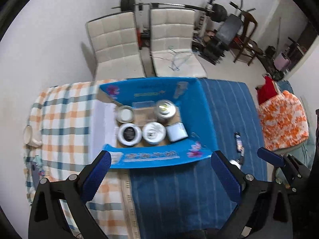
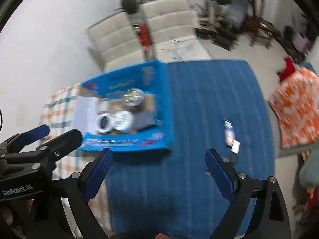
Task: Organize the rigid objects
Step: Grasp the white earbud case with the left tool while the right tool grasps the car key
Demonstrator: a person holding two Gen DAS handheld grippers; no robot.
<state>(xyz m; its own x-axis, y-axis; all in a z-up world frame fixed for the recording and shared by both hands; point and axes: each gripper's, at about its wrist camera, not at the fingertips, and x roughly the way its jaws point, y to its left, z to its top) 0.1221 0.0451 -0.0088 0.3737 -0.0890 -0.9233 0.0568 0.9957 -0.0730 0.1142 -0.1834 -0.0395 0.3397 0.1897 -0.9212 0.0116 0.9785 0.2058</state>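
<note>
Most of the sorting looks done: the blue box (image 1: 201, 117) sits on the table with five containers standing inside it. Against its far wall are a small jar with a white lid (image 1: 125, 114) and a taller shiny can (image 1: 165, 108); along its near wall stand a black-topped tin (image 1: 129, 134), a white-lidded tub (image 1: 154, 133) and a small white cup (image 1: 177, 133) lying at a tilt toward the box's right wall. What seems left lies outside the box, to its right on the blue striped cloth (image 1: 225, 99): a short row of small packets (image 2: 229, 132), one dark and long, one small and pale, with something darker below that is too blurred to name. Both tools carry nothing. The left gripper (image 1: 160, 171) hovers over the box's near wall with its fingers spread wide, and the right gripper (image 2: 158, 168) hangs just off the box's near right corner, fingers likewise wide apart. My guess is that the packets go in next; the box's right wall stands between them and the free floor inside, so they would have to be lifted over it. Left of the box are a plaid cloth (image 1: 65, 117) and a pale cup (image 1: 28, 134) at the table's edge, both well clear of the work.
</note>
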